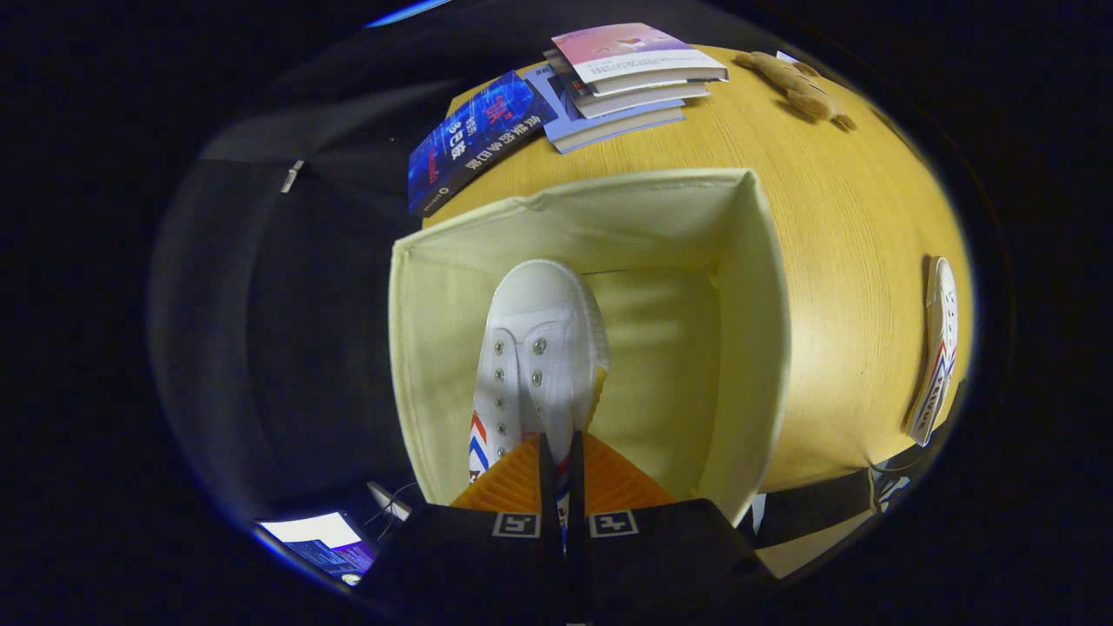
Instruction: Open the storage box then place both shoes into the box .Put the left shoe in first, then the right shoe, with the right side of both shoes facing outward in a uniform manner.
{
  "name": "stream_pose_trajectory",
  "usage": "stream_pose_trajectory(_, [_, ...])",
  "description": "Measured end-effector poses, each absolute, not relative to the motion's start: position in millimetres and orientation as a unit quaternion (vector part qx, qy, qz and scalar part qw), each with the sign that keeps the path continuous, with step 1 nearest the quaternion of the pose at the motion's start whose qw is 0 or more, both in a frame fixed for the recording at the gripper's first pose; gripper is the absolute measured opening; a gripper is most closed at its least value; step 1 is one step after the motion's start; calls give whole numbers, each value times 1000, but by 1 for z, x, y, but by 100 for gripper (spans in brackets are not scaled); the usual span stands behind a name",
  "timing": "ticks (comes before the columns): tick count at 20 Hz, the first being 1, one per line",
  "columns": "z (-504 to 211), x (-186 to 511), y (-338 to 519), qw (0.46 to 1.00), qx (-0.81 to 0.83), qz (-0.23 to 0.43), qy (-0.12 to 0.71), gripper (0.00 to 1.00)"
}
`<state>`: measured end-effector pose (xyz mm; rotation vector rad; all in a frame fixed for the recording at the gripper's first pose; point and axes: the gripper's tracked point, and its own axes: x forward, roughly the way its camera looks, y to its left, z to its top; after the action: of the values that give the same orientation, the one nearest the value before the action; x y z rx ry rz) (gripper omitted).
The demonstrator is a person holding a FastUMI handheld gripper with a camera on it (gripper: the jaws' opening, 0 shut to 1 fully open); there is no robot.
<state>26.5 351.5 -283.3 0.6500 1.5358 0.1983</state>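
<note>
The gripper point(561, 452) is clenched on the heel collar of a white shoe point(535, 348), both fingers pinching the fabric, and the shoe hangs toe-first inside the open storage box point(756, 348), a cream fabric bin with its top already clear. The step in hand looks like lowering this first shoe to the box floor; doing it well means keeping it to one side wall so the second shoe has room, and turning it so its right flank faces outward before letting go (the red and blue stripes help to check which side is which). The other shoe point(935, 356) lies on its side on the tabletop point(852, 235), well apart from the box. Beyond the box sit a stack of books point(630, 78), a dark blue book point(474, 143) and a brown plush toy point(796, 83).
</note>
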Motion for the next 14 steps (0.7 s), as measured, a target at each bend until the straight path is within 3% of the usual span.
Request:
stream_pose_trajectory(9, [-325, 18, 383, 657, 254, 68, 706, 8])
stream_pose_trajectory(11, [-324, 20, 385, 656, 258, 74, 705, 14])
stream_pose_trajectory(13, [-318, 21, 391, 659, 262, 89, 699, 27])
stream_pose_trajectory(14, [-313, 23, 390, 662, 263, 96, 695, 42])
